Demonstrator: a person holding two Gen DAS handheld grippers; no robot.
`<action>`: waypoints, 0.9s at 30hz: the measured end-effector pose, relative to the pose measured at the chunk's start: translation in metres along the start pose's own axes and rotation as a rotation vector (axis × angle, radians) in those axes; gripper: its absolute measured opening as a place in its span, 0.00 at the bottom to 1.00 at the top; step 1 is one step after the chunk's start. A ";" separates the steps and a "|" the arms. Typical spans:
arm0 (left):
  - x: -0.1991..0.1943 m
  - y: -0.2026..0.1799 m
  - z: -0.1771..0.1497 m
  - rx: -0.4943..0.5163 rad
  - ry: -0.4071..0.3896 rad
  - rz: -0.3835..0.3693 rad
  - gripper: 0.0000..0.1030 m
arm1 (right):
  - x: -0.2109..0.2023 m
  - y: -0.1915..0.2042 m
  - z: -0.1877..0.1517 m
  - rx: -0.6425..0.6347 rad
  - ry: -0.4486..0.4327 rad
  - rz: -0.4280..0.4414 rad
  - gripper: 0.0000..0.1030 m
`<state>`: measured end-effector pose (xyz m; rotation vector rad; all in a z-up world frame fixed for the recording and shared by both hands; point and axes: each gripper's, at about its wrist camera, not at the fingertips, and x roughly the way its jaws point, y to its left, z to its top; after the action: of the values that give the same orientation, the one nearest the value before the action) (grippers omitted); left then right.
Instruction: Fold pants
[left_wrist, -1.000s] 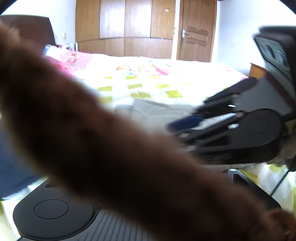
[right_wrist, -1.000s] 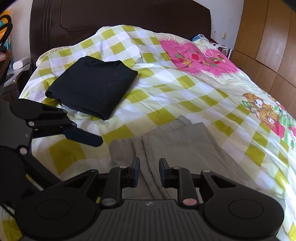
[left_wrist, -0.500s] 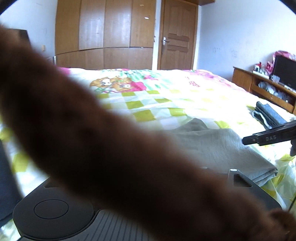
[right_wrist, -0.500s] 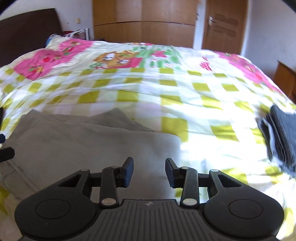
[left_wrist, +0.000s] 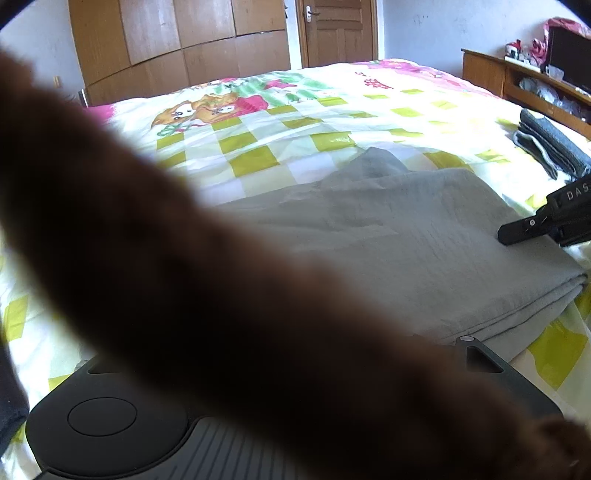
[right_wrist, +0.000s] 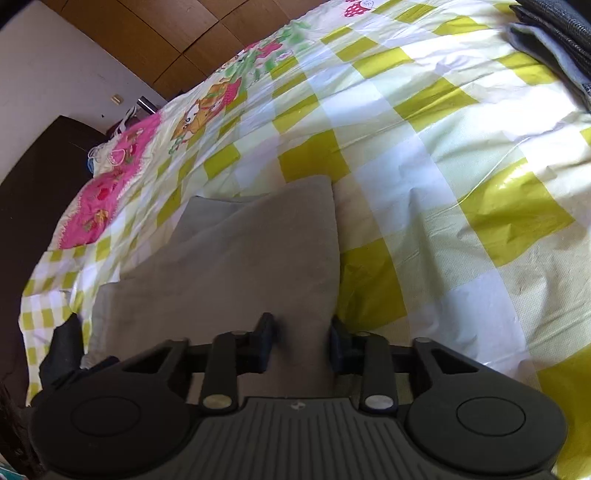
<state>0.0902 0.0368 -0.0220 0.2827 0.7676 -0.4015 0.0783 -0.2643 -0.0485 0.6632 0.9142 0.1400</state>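
A: Where are the pants (left_wrist: 399, 251)?
B: Folded flat on the bed (right_wrist: 461, 155), near its edge.
A: The right tool (right_wrist: 301, 341)?
B: Fingers apart, low over a corner of the pants.
A: The left tool?
B: A brown sleeve (left_wrist: 192, 288) hides its fingers; I cannot tell.

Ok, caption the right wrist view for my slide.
Open right hand-held gripper poised at the edge of folded grey pants on a checked bedspread.
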 end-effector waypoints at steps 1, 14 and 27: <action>0.000 -0.005 0.002 0.010 0.008 0.000 0.73 | -0.004 -0.002 0.002 0.013 -0.009 0.027 0.24; -0.004 -0.096 0.023 0.155 -0.012 -0.163 0.73 | -0.049 -0.053 0.035 0.006 -0.100 -0.061 0.21; 0.019 -0.092 0.026 0.131 0.006 -0.079 0.74 | -0.044 -0.068 0.031 0.037 -0.073 -0.003 0.27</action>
<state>0.0773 -0.0593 -0.0275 0.3775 0.7614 -0.5272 0.0639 -0.3502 -0.0447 0.6964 0.8494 0.0959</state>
